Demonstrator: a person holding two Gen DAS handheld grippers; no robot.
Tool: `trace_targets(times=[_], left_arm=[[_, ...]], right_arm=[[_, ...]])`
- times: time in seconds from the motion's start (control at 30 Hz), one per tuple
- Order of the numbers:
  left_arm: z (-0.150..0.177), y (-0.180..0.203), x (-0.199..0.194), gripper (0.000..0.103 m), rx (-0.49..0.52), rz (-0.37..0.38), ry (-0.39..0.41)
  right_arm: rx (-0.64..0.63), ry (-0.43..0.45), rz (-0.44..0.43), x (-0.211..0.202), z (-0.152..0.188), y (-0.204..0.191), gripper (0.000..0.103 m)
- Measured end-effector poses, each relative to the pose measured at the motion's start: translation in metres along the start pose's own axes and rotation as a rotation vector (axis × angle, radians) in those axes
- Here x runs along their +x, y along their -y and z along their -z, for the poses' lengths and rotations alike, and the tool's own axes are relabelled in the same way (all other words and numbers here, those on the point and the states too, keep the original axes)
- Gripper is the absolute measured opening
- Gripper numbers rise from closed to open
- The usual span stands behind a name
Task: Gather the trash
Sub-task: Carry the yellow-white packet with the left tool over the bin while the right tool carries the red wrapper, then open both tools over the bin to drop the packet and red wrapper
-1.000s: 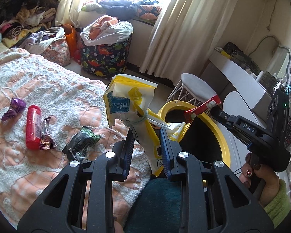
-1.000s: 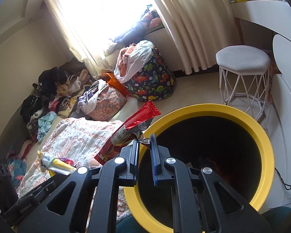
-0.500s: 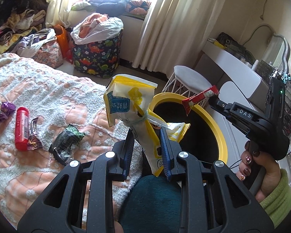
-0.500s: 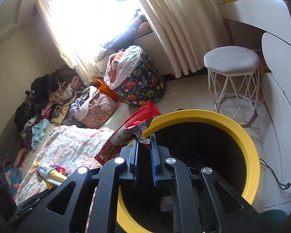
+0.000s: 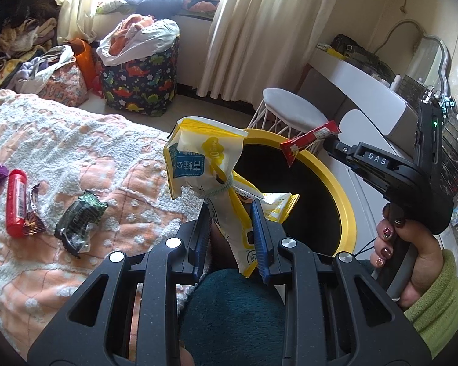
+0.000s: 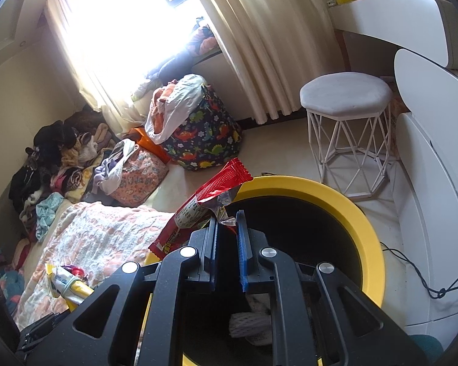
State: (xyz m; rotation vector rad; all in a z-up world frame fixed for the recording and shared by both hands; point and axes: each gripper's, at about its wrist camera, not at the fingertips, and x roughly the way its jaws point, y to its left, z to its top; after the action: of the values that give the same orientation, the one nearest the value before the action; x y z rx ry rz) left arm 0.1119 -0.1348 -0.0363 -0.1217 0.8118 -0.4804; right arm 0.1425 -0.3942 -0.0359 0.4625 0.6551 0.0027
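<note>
We see a bright window [image 6: 128,15] at 11 o'clock in the right wrist view, blown out by daylight, cream curtains [image 6: 259,45] hanging at 12. Cream walls [image 6: 12,91], pale floor [image 6: 278,149]. White stool [image 6: 348,122] with wire legs at 2 o'clock, white vanity surface [image 6: 397,12] above it, mirror [image 5: 427,58] at 2 in the left wrist view. Dinosaur-print hamper [image 6: 204,140] below the window, clothes pile [image 6: 55,158] at 9, bed [image 5: 76,140] with peach-white blanket at 8.

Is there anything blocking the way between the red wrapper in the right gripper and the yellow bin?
Nothing visible. The red wrapper hangs at the rim of the yellow bin, whose mouth lies open below the right gripper.
</note>
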Motion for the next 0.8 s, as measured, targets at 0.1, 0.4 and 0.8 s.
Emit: trace_targets(times=[0.1, 0.4, 0.8], left_arm=[[0.001, 0.003, 0.005, 0.02, 0.009, 0.003, -0.011], [0.005, 0.013, 0.018, 0.02, 0.035, 0.017, -0.045], [0.008, 0.03, 0.038, 0.02, 0.08, 0.029, -0.082]], right_arm=[[0.007, -0.002, 0.011, 0.002, 0.001, 0.005, 0.011], [0.022, -0.014, 0.038, 0.009, 0.001, 0.017, 0.011], [0.031, -0.035, 0.06, 0.019, 0.004, 0.022, 0.012]])
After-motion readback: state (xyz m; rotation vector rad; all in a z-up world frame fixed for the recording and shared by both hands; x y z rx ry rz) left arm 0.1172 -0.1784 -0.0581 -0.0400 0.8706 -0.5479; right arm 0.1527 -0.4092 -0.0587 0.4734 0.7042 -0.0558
